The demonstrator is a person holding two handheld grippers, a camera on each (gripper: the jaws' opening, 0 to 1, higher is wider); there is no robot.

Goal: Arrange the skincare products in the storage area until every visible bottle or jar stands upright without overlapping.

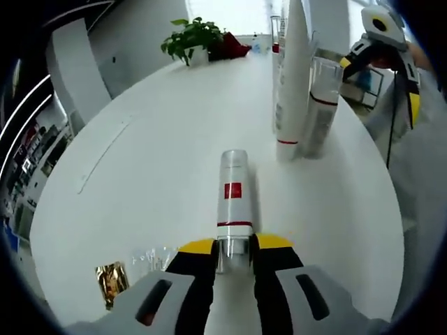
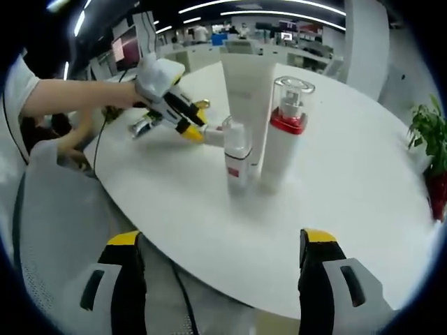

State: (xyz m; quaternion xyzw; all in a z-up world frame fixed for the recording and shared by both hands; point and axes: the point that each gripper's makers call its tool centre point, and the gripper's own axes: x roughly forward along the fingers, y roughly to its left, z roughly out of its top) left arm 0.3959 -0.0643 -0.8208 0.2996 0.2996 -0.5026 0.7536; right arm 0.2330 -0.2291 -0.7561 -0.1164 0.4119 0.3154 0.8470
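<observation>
Left gripper (image 1: 234, 252) is clamped on the silver cap end of a small clear bottle (image 1: 232, 188) with a red square label and red band — the bottle lies along the jaws over the white table (image 1: 140, 174); in the right gripper view the same bottle (image 2: 237, 157) sits near upright just beside the others, so its exact tilt is hard to call. Behind the jaws on the left: a gold foil scrap (image 1: 112, 281) and a clear wrapper (image 1: 154, 257). Further right stand a tall white tube (image 1: 292, 84) and a pump bottle (image 1: 320, 105) with clear cap and red collar, close together, upright. Right gripper (image 2: 220, 251) hangs wide open off the table's near edge, holding nothing. Risk, my read: smooth glossy cylinder held only at the cap could pivot or slip when let go, and — being so close — knock the narrow-footed tube over. Plant (image 1: 192, 38) at the far edge.
</observation>
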